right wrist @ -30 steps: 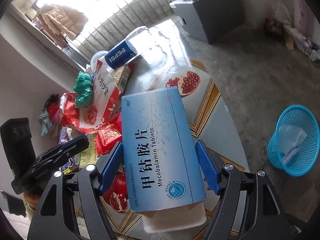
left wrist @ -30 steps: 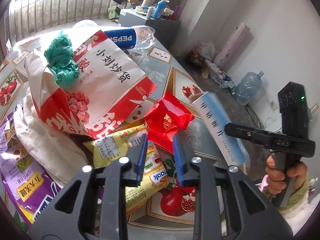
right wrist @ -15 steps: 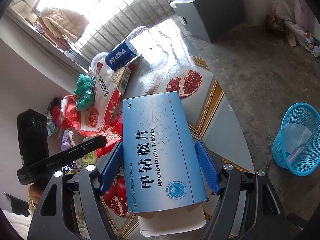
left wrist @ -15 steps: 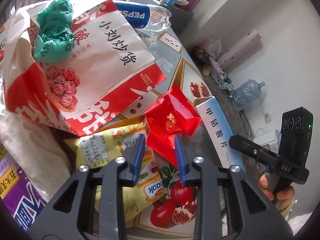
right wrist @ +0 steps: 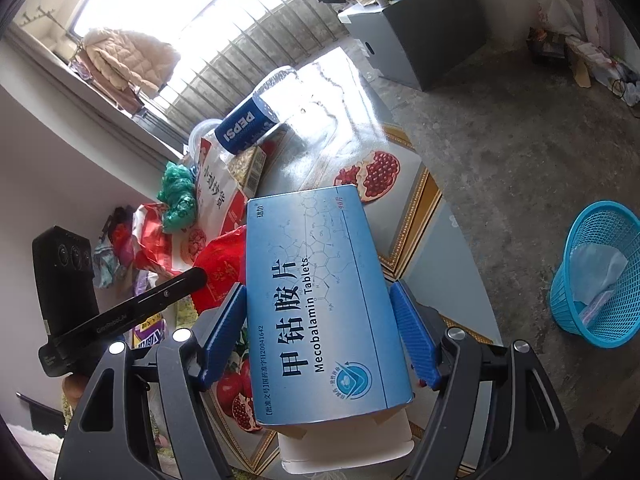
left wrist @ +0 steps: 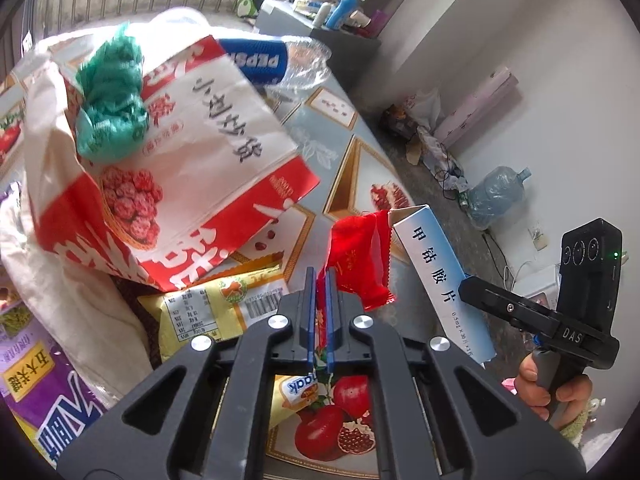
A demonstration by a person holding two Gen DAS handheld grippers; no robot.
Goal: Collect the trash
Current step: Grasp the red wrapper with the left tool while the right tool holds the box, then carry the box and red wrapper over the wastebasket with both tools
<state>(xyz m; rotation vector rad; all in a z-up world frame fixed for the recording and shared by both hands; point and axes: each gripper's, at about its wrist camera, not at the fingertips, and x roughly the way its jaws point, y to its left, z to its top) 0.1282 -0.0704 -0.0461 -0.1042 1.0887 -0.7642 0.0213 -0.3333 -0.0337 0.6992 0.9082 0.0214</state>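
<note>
My left gripper (left wrist: 319, 280) is shut on a red foil wrapper (left wrist: 360, 256) and holds it just above the table. My right gripper (right wrist: 320, 320) is shut on a blue Mecobalamin tablet box (right wrist: 320, 300), held above the table edge; the box also shows in the left wrist view (left wrist: 440, 276). The red wrapper shows left of the box in the right wrist view (right wrist: 220, 268). A blue mesh trash basket (right wrist: 600, 272) stands on the floor at the right.
On the table (left wrist: 332, 128) lie a red-and-white snack bag (left wrist: 192, 168), a green crumpled bag (left wrist: 112, 96), a Pepsi bottle (left wrist: 272, 60), a yellow snack packet (left wrist: 216, 304) and a purple bag (left wrist: 36, 392). A grey cabinet (right wrist: 412, 40) stands beyond.
My left gripper has closed on the red wrapper and lifted it off the table. My right gripper still holds the blue box, nearly unmoved.
</note>
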